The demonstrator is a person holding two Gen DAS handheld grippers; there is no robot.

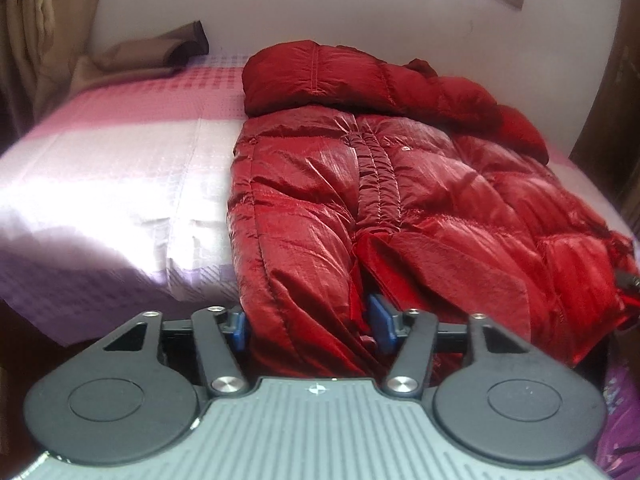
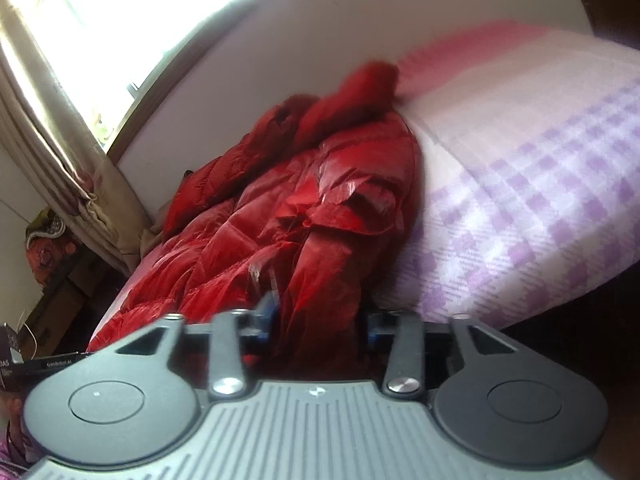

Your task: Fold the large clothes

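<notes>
Fingers (image 1: 239,330) of the left gripper (image 1: 310,326) and of the right gripper (image 2: 320,326) are straddling the red puffer coat's (image 1: 400,184) hem on the bed (image 1: 120,168), though whether they are pinching cannot be told; both probably should bite deep through the slippery padding before lifting together.

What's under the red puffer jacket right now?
The red puffer jacket lies spread on the bed's pink and lilac checked sheet, its hem over the near edge. Whatever sits beneath its bulk is covered and cannot be seen.

A bed (image 1: 100,184) with a pink-and-lilac checked sheet carries a red padded coat (image 1: 400,184), spread ahead of the tool, hood farthest away.
</notes>
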